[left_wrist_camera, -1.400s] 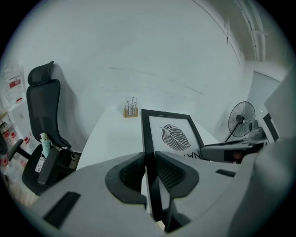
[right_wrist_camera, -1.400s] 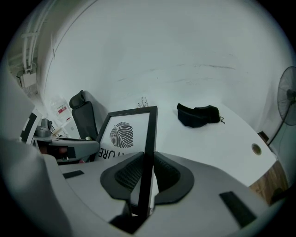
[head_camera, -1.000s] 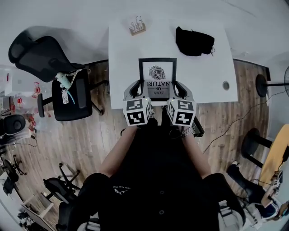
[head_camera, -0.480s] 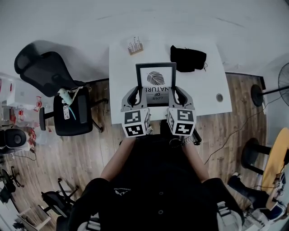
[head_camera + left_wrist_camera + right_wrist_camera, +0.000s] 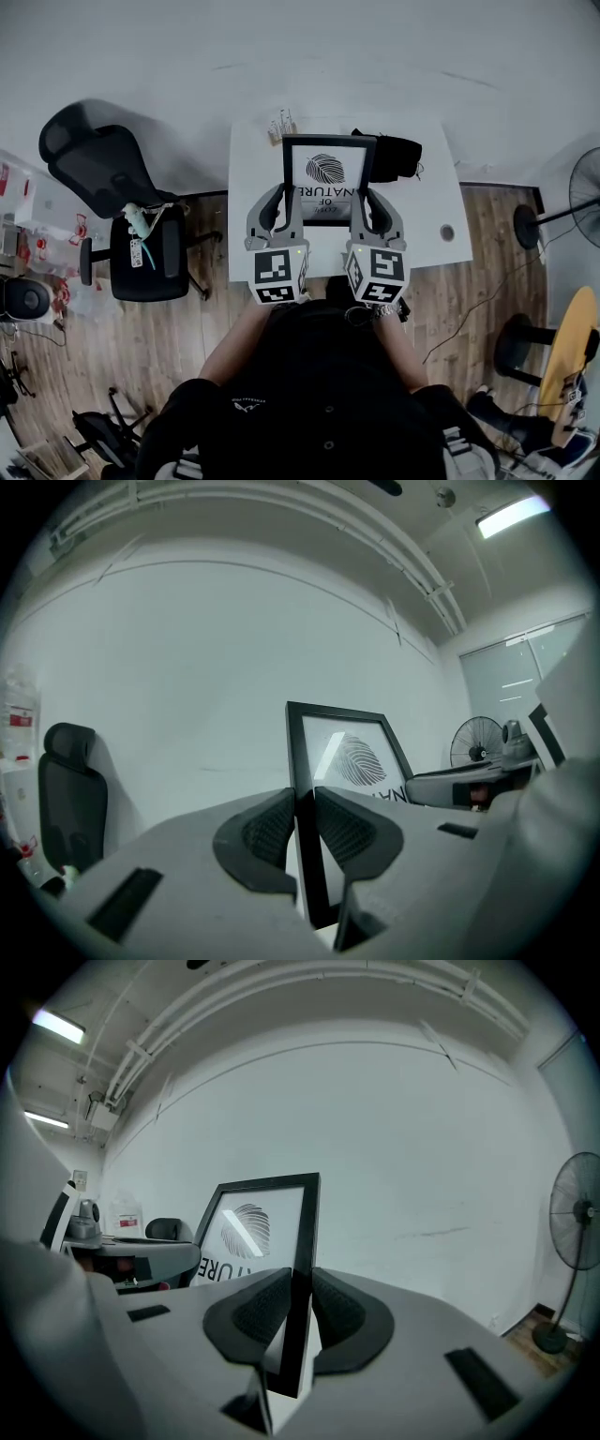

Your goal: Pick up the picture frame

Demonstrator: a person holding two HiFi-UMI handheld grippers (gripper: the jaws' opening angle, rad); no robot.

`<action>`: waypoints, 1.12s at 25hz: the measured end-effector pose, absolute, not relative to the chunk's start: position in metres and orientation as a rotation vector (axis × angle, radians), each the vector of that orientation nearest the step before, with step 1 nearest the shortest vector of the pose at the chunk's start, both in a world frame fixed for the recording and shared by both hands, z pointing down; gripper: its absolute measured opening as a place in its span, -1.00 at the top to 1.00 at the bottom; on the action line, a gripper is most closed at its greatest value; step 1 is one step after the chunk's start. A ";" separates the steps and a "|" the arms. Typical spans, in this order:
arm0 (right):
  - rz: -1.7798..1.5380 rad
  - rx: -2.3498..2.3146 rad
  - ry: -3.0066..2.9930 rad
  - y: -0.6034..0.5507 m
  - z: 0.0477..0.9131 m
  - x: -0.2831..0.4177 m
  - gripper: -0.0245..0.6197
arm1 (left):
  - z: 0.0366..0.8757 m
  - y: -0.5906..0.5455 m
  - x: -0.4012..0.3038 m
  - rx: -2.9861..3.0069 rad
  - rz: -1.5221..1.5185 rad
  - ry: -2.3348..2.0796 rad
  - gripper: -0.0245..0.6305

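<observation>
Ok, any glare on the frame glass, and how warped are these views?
Left gripper view: a bright glare streak crosses the picture frame; fisheye bows the ceiling lines. Right gripper view: a similar streak, same bowing, black corners. Head view: no glare visible on its glass, edges strongly curved.

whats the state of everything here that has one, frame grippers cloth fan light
picture frame: upright, gripped at both side edges, held above the white table
left gripper: shut on the frame's left edge
right gripper: shut on the frame's right edge
black cloth: crumpled, lying on the table
fan: standing, cannot tell if it is running
ceiling light: on
</observation>
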State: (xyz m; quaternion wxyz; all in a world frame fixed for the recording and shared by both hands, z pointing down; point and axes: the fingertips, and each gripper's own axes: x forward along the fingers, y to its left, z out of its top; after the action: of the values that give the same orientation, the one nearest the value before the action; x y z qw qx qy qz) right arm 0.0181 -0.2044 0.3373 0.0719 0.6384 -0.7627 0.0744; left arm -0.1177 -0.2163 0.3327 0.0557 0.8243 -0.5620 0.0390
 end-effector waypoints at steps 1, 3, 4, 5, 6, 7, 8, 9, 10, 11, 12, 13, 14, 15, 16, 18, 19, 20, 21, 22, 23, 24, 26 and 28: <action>0.201 1.932 -2.302 -0.203 0.331 0.019 0.71 | 0.326 -0.215 -0.117 2.520 0.101 -1.717 0.70; 0.156 1.952 -2.322 -0.200 0.321 0.019 0.71 | 0.316 -0.211 -0.116 2.559 0.062 -1.736 0.70; 0.134 1.961 -2.330 -0.199 0.317 0.019 0.71 | 0.312 -0.210 -0.116 2.574 0.042 -1.741 0.70; 0.115 1.969 -2.336 -0.198 0.314 0.019 0.71 | 0.310 -0.209 -0.116 2.585 0.022 -1.743 0.70; 0.098 1.976 -2.339 -0.196 0.312 0.019 0.71 | 0.309 -0.208 -0.116 2.592 0.008 -1.743 0.70; 0.082 1.982 -2.339 -0.195 0.310 0.020 0.71 | 0.309 -0.208 -0.116 2.595 -0.004 -1.745 0.70; 0.069 1.988 -2.339 -0.194 0.309 0.020 0.71 | 0.306 -0.207 -0.116 2.598 -0.016 -1.749 0.70; 0.058 1.993 -2.338 -0.193 0.308 0.021 0.71 | 0.303 -0.207 -0.115 2.601 -0.029 -1.751 0.70; 0.050 1.997 -2.339 -0.192 0.306 0.021 0.71 | 0.301 -0.206 -0.114 2.605 -0.039 -1.754 0.70; 0.044 2.002 -2.340 -0.192 0.306 0.022 0.71 | 0.299 -0.206 -0.113 2.611 -0.045 -1.758 0.70; 0.037 2.005 -2.342 -0.191 0.305 0.022 0.71 | 0.298 -0.205 -0.113 2.617 -0.050 -1.764 0.70; 0.033 2.008 -2.345 -0.190 0.305 0.021 0.71 | 0.297 -0.203 -0.114 2.623 -0.054 -1.773 0.70; 0.033 2.010 -2.350 -0.189 0.305 0.021 0.71 | 0.297 -0.202 -0.114 2.628 -0.057 -1.783 0.70; 0.038 2.012 -2.354 -0.189 0.305 0.021 0.71 | 0.296 -0.202 -0.114 2.632 -0.061 -1.792 0.70; 0.044 2.012 -2.358 -0.189 0.306 0.020 0.71 | 0.296 -0.201 -0.115 2.633 -0.064 -1.797 0.70; 0.044 2.009 -2.362 -0.188 0.307 0.020 0.71 | 0.297 -0.199 -0.115 2.633 -0.067 -1.802 0.70; 0.040 2.005 -2.364 -0.186 0.306 0.019 0.71 | 0.297 -0.197 -0.116 2.630 -0.069 -1.804 0.70; 0.035 2.000 -2.368 -0.186 0.305 0.019 0.71 | 0.296 -0.196 -0.117 2.628 -0.072 -1.808 0.70; 0.028 1.995 -2.372 -0.185 0.304 0.018 0.71 | 0.295 -0.195 -0.117 2.627 -0.075 -1.812 0.70; 0.020 1.992 -2.376 -0.186 0.302 0.017 0.71 | 0.293 -0.195 -0.118 2.628 -0.079 -1.816 0.70; 0.012 1.990 -2.378 -0.187 0.299 0.017 0.71 | 0.291 -0.196 -0.118 2.632 -0.084 -1.819 0.70; 0.007 1.990 -2.381 -0.187 0.296 0.017 0.71 | 0.288 -0.196 -0.119 2.637 -0.088 -1.822 0.70; 0.007 1.990 -2.390 -0.186 0.291 0.017 0.71 | 0.283 -0.196 -0.118 2.646 -0.097 -1.827 0.70; 0.000 1.997 -2.392 -0.186 0.285 0.019 0.71 | 0.276 -0.196 -0.117 2.655 -0.108 -1.827 0.70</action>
State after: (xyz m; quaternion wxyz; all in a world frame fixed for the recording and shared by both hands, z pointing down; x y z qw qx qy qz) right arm 0.0186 -0.1857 0.2847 0.0130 0.6408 -0.7676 0.0000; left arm -0.1166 -0.1960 0.2762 -0.0414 0.8226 -0.5661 -0.0335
